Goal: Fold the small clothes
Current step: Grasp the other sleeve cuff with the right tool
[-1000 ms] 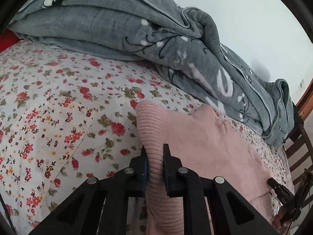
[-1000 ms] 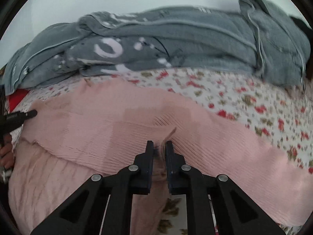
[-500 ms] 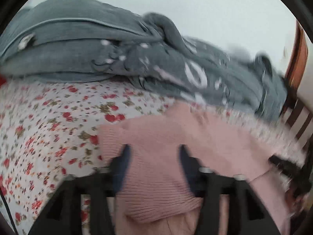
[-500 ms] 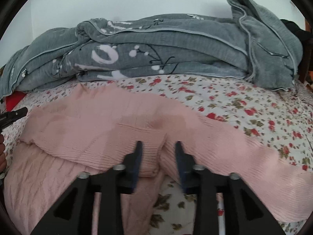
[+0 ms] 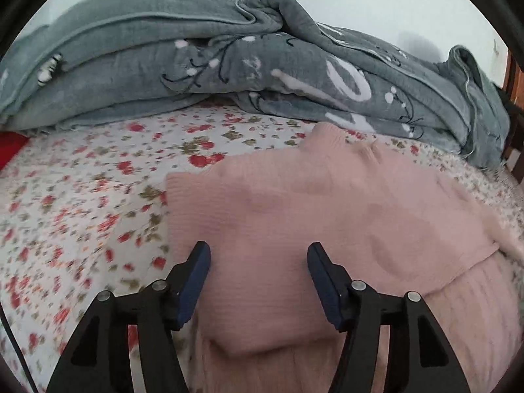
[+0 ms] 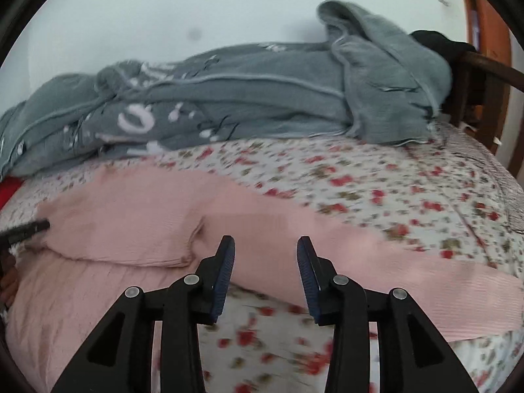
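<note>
- A pink knitted sweater (image 5: pixel 327 222) lies spread on the bed, on a floral sheet (image 5: pixel 82 216) of red blossoms on white.
- One sleeve (image 5: pixel 249 229) is folded across the body of the sweater, its ribbed cuff end lying nearest the left gripper.
- The left gripper (image 5: pixel 258 255) has just been opening; its jaws stand wide apart over the folded sleeve, the blue pads (image 5: pixel 196 281) clear of the knit on either side, with nothing clamped.
- From the right side, the same sweater (image 6: pixel 124 229) shows its other sleeve (image 6: pixel 409 278) stretched out flat across the sheet (image 6: pixel 409 196) towards the right.
- The right gripper (image 6: pixel 265 245) has also just let its jaws part; they hang open above the sleeve near where it meets the body, gripping nothing.
- At the left edge of the right view a dark fingertip of the left gripper (image 6: pixel 31 227) pokes in beside the sweater's far side; whether it touches the knit is hard to say through the blur.
- A rumpled grey blanket (image 5: pixel 229 59) with white markings is heaped along the wall behind the sweater, well clear of both tools.
- A wooden bed frame (image 6: pixel 481 75) shows at the right end of the bed.
</note>
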Tool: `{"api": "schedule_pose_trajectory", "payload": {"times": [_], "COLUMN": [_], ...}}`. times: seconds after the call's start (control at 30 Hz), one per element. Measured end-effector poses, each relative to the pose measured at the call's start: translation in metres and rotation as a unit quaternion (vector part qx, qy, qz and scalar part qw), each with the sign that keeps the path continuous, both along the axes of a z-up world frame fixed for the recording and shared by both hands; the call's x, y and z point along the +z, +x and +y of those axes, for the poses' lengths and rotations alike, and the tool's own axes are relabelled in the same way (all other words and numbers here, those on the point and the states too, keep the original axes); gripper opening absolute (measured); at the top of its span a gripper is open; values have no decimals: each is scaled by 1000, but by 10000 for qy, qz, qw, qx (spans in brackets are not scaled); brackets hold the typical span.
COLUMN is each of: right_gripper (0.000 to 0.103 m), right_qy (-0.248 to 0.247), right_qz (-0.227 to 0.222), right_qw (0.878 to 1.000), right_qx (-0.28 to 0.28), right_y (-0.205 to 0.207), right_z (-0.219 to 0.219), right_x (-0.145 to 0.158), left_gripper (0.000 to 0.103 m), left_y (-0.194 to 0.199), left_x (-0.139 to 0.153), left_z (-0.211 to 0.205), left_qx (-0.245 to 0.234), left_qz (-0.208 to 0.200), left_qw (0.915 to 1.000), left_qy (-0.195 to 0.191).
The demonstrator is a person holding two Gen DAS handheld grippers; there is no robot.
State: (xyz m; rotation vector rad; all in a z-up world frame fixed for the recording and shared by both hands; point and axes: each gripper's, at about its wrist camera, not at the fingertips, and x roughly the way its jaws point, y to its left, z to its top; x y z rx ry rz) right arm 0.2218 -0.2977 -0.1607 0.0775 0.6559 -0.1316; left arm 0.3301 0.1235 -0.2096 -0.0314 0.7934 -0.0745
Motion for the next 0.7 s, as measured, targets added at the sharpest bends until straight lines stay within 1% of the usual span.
{"api": "schedule_pose_trajectory", "payload": {"times": [0.07,0.1,0.13,0.17,0.2,0.23,0.27,0.33,0.37,0.43,0.5,0.57,0.63,0.7], "right_gripper": [39,39,43,49,52,58,60,60,60,60,60,60,60,60], "right_qy": [171,225,288,322,344,353,371,492,610,887,1129,1320,1509,1653], "right_qz": [-107,-85,16,95,174,248,289,305,272,184,79,19,-85,-109], "right_qw": [9996,9994,9991,9988,9984,9974,9963,9935,9914,9867,9832,9796,9764,9735], "right_qx": [-179,-244,-311,-347,-419,-569,-715,-982,-1124,-1348,-1432,-1517,-1542,-1578], "right_y": [-20,-28,-41,-49,-62,-75,-87,-114,-130,-153,-165,-167,-166,-160], "right_z": [-18,-27,-39,-48,-59,-74,-85,-110,-125,-151,-171,-187,-199,-208], "right_x": [7,8,7,5,2,0,-2,-8,-11,-18,-24,-28,-32,-37], "left_gripper": [63,64,64,66,68,68,68,68,68,69,73,74,75,76], "left_y": [-10,-18,-27,-34,-46,-54,-65,-83,-90,-108,-115,-117,-114,-113], "left_x": [1,1,-1,-4,-8,-9,-10,-11,-11,-13,-12,-11,-11,-12], "left_z": [0,2,6,9,16,20,25,30,30,24,15,10,10,15], "left_qx": [132,173,158,162,214,252,319,375,392,445,450,474,501,531], "left_qz": [9,47,113,162,193,190,143,17,-31,-204,-305,-384,-330,-296], "left_qw": [9999,9998,9997,9993,9986,9982,9979,9974,9975,9983,9985,9979,9979,9981], "left_qy": [107,38,-136,-284,-442,-513,-552,-607,-590,-301,-6,216,241,102]}}
